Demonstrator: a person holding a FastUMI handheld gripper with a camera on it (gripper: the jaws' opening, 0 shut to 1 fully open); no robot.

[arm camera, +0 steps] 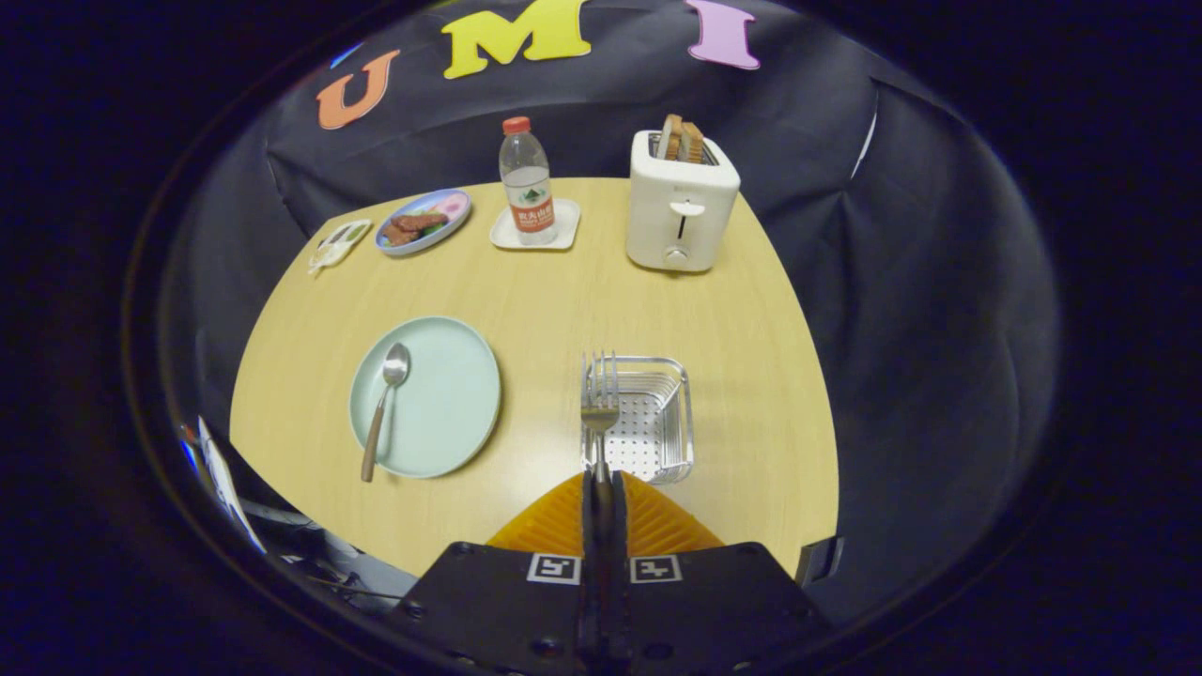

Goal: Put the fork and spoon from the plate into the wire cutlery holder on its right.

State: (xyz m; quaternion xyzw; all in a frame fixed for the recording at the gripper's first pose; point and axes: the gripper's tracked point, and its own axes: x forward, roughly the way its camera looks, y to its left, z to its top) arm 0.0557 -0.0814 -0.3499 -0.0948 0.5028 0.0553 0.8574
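So we've got the gripper [601, 481] clamped tight on the fork [599, 406], both fingers pressing its handle, tines pointing away from us right over the near-left side of the wire cutlery holder [657, 422]. Using that holder as our landmark: the pale green plate [441, 394] sits to its left on the wooden table [563, 300], with the spoon [383, 406] lying on the plate's left part, handle hanging over the near rim. Beyond the holder there's a white toaster [678, 207] with bread in it, and further left a water bottle [528, 183] on a small tray.
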